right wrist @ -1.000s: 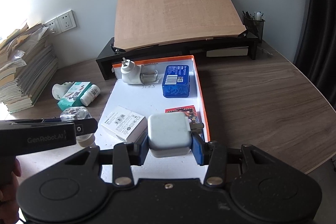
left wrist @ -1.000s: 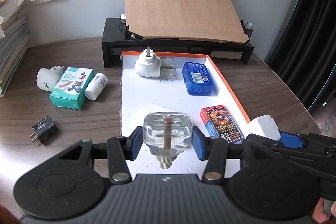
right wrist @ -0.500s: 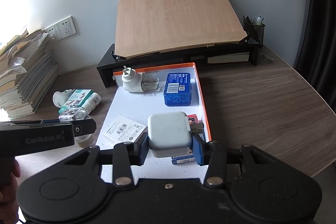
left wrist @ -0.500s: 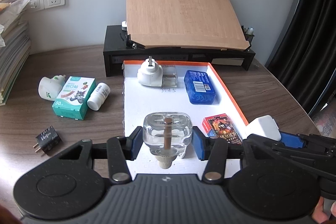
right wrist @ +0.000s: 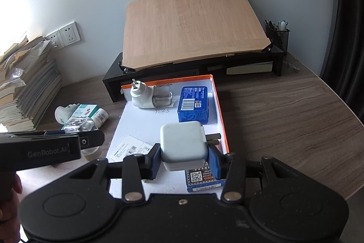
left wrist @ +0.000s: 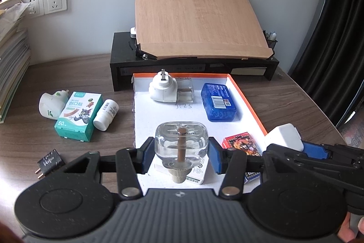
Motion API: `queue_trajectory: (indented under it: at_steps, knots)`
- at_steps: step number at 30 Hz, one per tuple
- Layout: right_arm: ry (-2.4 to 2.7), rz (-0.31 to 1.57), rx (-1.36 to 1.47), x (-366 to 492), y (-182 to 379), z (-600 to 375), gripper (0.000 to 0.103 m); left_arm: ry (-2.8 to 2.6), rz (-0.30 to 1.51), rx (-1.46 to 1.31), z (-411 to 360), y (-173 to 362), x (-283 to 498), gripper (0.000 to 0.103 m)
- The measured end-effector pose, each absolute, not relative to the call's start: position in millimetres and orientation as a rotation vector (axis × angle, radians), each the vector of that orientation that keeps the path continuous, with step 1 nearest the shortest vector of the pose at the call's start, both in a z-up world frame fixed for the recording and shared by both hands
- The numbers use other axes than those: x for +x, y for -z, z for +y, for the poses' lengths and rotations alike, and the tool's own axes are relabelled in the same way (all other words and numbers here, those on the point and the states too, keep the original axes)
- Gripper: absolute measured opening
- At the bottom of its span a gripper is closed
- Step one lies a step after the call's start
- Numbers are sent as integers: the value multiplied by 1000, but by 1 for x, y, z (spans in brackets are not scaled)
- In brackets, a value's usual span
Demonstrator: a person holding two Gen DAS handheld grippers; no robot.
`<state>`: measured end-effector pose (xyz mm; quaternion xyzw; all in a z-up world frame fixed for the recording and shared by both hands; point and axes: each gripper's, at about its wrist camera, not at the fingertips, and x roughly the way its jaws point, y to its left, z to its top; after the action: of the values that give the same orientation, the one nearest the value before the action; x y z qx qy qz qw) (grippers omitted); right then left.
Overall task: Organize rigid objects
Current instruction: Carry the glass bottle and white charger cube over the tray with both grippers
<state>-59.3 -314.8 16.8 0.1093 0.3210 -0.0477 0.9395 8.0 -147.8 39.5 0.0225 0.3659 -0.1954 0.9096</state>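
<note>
**Both tools loaded above the tray**

Since a second ago: both views pulled back slightly, more tabletop visible; grips unchanged. On the left, outside the tray: black plug, green box, white pill bottle. Left tool pinching a clear glass bottle, brown wick inside, ribbed cap toward the camera, above the white tray. Right tool clamped on a white square charger, prongs pointing right, over the tray's orange right edge.
</note>
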Motion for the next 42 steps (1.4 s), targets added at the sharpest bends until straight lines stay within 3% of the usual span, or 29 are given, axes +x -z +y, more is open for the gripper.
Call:
queue_trajectory:
  at_steps: [42]
  knots:
    - [132,670,234,-20,-10,-324,53,420,772,69,-164,-30,46,50]
